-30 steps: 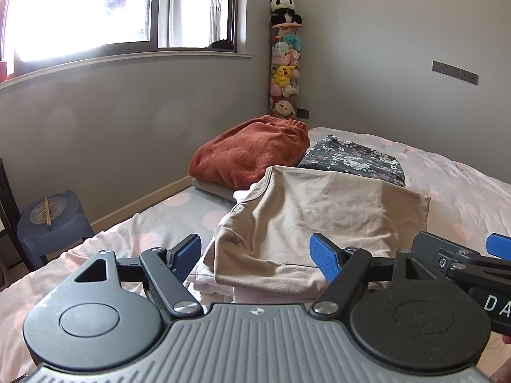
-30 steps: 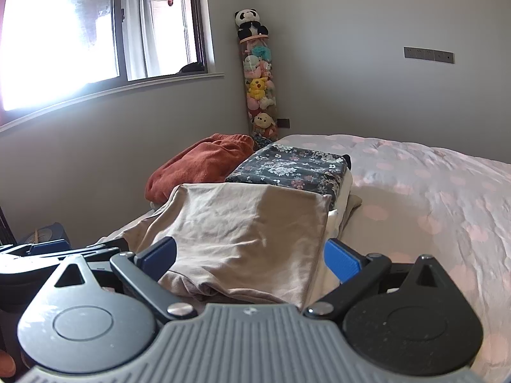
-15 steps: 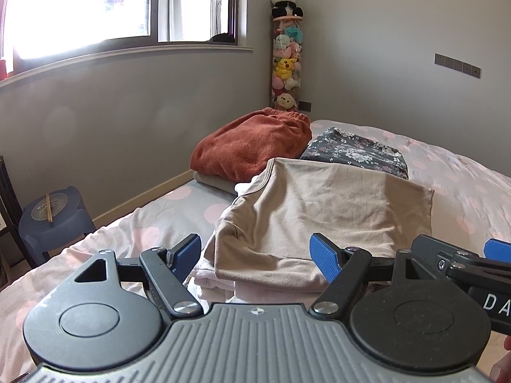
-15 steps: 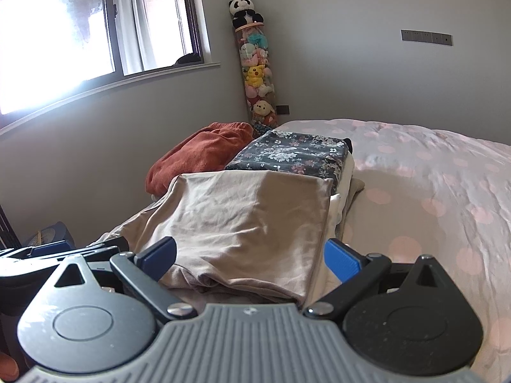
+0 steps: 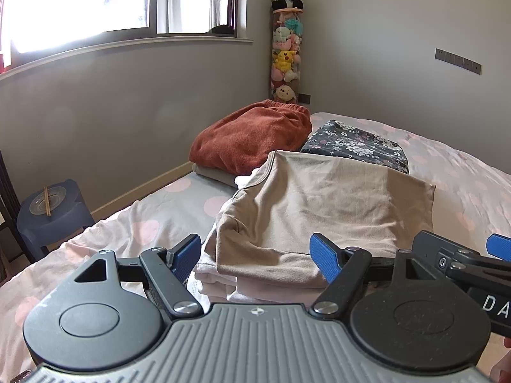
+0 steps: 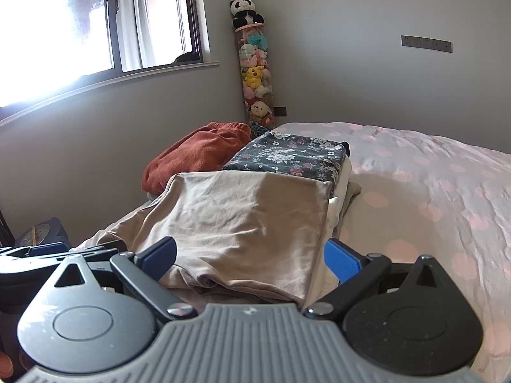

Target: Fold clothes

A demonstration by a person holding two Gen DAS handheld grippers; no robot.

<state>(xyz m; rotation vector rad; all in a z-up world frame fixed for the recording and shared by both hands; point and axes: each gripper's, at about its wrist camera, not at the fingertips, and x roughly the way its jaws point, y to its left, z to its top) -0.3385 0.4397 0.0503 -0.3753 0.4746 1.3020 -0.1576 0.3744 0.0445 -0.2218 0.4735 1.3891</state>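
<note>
A folded beige garment point(image 5: 322, 210) point(image 6: 242, 223) tops a pile of pale folded clothes on the bed. Behind it lie a dark floral folded piece point(image 5: 354, 146) point(image 6: 287, 156) and a rust-red folded garment point(image 5: 252, 137) point(image 6: 198, 153). My left gripper point(image 5: 257, 252) stands open just short of the beige garment's near edge, holding nothing. My right gripper point(image 6: 250, 255) is open too, its blue fingers either side of the garment's near end without touching it. The right gripper's arm point(image 5: 463, 261) shows at the left wrist view's right edge.
The bed point(image 6: 431, 191) has a pale cover with pink dots, bare to the right of the pile. A blue stool with a dish point(image 5: 48, 210) stands by the wall on the left. A tall tube of plush toys point(image 5: 284, 48) fills the room's corner.
Both grippers have drawn back and risen slightly from the pile; the beige garment sits a little farther away. Neither gripper changed its opening.
</note>
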